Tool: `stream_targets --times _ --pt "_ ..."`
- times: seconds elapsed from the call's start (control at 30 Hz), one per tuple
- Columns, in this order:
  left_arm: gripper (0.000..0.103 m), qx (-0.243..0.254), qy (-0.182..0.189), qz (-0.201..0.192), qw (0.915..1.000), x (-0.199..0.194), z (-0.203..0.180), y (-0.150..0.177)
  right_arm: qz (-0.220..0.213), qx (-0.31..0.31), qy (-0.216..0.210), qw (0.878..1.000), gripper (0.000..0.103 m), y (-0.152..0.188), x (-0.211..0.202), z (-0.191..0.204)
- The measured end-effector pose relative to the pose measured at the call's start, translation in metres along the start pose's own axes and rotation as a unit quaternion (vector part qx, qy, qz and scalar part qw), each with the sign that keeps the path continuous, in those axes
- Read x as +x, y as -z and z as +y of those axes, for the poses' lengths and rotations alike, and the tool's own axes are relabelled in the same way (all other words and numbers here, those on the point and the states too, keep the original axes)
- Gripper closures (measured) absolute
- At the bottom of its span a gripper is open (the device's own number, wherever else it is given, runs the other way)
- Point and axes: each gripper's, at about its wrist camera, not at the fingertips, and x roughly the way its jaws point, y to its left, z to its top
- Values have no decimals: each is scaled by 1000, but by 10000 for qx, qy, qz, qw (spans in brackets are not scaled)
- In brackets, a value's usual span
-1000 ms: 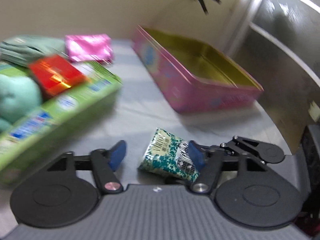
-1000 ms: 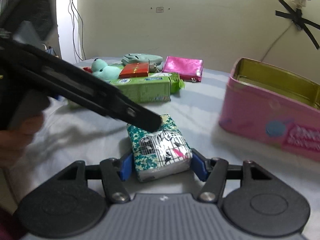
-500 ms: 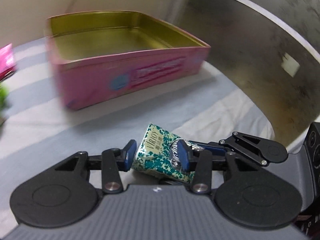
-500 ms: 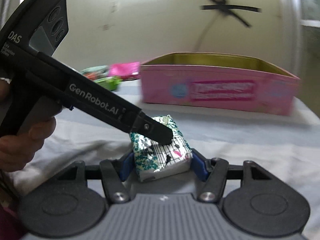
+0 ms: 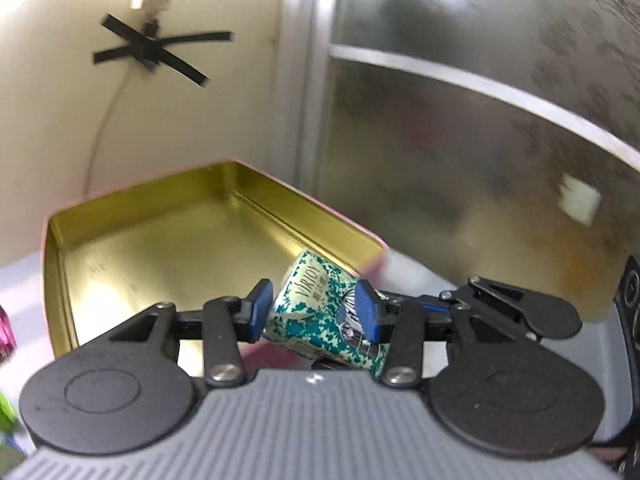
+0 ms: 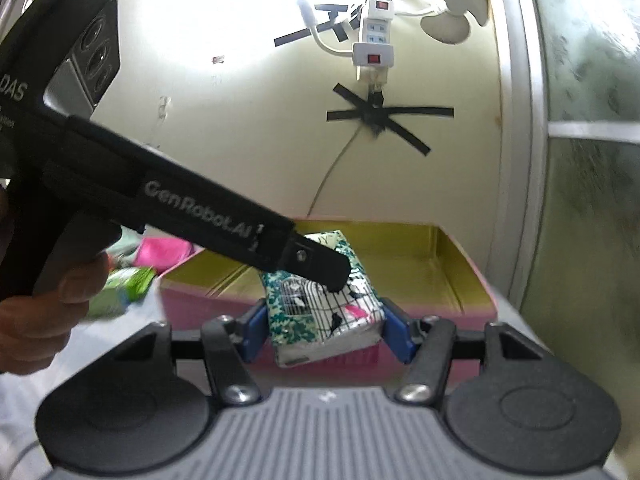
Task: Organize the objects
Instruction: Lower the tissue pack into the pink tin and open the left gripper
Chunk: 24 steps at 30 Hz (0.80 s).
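In the left wrist view, the left gripper (image 5: 314, 312) pinches the tissue pack (image 5: 320, 314) at lower centre, jaws closed on its sides, held above the tin (image 5: 160, 240) for dropping in. In the right wrist view, the right gripper (image 6: 324, 330) also clamps the pack (image 6: 324, 320) before the tin (image 6: 460, 264); half a second ago the tin sat farther off and the pack lower.
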Motion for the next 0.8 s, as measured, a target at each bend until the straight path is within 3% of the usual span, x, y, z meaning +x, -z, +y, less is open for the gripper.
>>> stream_targets --times 0.23,0.37,0.4,0.43,0.57,0.8 --pt "53 -210 -634 100 9977 48 36 -11 284 133 -126 9994 45 -9 86 -15" --pt "52 -193 -936 195 9952 69 32 -14 450 20 -22 9990 43 3 98 -12" --pt "51 -213 -985 250 9946 70 32 -13 470 25 33 9989 37 5 101 -12" --pt "46 -247 -1040 315 9938 71 32 -11 447 75 124 9989 32 7 102 -12" --pt "45 -230 -1344 403 9898 73 35 -9 289 255 164 9991 31 7 94 -14" --pt "41 -220 -1683 220 9853 39 32 -6 34 348 144 9993 29 11 55 3"
